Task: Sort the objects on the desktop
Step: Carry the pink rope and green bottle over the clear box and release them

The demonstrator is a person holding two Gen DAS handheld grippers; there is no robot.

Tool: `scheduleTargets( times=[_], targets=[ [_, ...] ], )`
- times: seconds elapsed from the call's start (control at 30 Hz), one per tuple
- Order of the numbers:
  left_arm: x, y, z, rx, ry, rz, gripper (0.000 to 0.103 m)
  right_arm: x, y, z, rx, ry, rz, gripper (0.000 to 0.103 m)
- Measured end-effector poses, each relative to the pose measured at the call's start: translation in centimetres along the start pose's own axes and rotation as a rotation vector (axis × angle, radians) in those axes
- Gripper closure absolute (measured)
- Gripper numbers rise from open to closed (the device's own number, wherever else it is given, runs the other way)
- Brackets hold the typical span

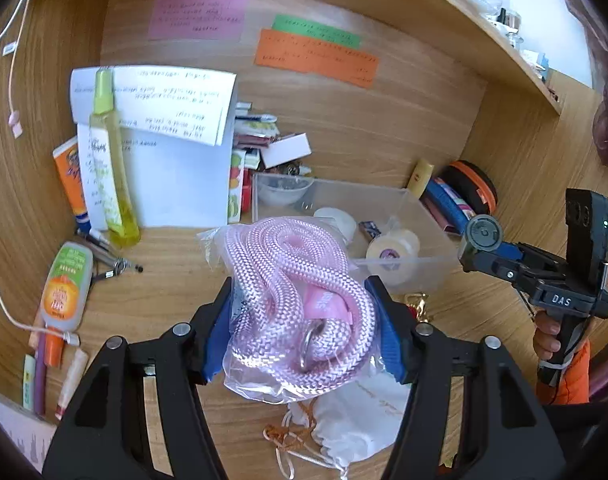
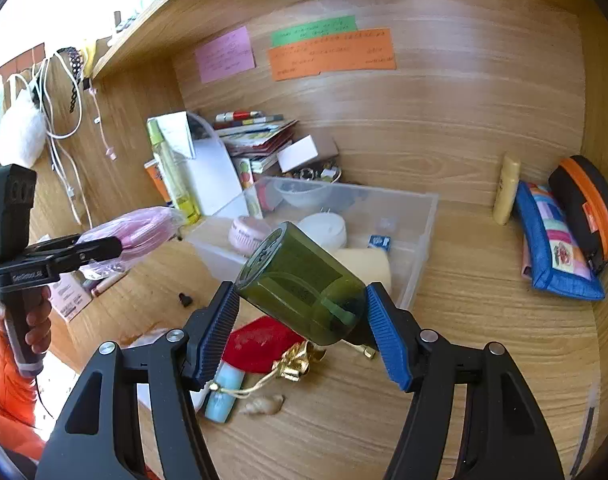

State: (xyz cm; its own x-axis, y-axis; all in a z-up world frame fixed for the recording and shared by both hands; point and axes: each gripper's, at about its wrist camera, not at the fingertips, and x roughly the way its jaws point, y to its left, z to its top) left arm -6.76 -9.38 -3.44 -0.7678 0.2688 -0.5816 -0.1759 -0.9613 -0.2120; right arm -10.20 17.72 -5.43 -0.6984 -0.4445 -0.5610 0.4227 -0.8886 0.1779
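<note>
My left gripper (image 1: 300, 328) is shut on a clear bag of coiled pink rope (image 1: 296, 300) and holds it above the desk, just in front of the clear plastic bin (image 1: 424, 208). It also shows in the right wrist view (image 2: 140, 236). My right gripper (image 2: 304, 320) is shut on a dark green bottle (image 2: 300, 284), held tilted with its base up and left, above the desk near the bin's front wall (image 2: 416, 276). The bin holds tape rolls (image 1: 392, 256), a small bowl (image 2: 300, 194) and other small items.
A tall yellow-green bottle (image 1: 108, 160) and papers (image 1: 176, 152) stand at the back left. A blue pouch (image 2: 556, 248) and an orange-trimmed black case (image 2: 588, 208) lie at the right. A red pouch (image 2: 260, 342), gold ribbon (image 2: 300, 360) and white drawstring bag (image 1: 360, 416) lie below the grippers.
</note>
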Motion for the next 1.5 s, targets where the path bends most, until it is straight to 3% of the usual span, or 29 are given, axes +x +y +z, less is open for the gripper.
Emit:
scheduleTargets(
  times=[0.6,0.9,1.23,1.5],
  targets=[
    [5.7,-0.6,5.0,0.052,-0.015,-0.070,0.042,3.6,-1.2,3.7,-0.010,0.007,-0.096,0.041],
    [9.7,-0.6,7.3,0.049,0.012,-0.095,0.042,7.0,-2.7,5.3,0.076,0.025,-0.057,0.041],
    [14.1,-1.1,7.6,0.040,0.063,-0.110,0.042,10.4,-3.3,6.0,0.048,0.057,-0.199,0.041],
    [17.0,-1.6,6.6,0.040,0.119,-0.115,0.042,11.5,-5.2,5.3,0.105,0.078,-0.205,0.041]
  ],
)
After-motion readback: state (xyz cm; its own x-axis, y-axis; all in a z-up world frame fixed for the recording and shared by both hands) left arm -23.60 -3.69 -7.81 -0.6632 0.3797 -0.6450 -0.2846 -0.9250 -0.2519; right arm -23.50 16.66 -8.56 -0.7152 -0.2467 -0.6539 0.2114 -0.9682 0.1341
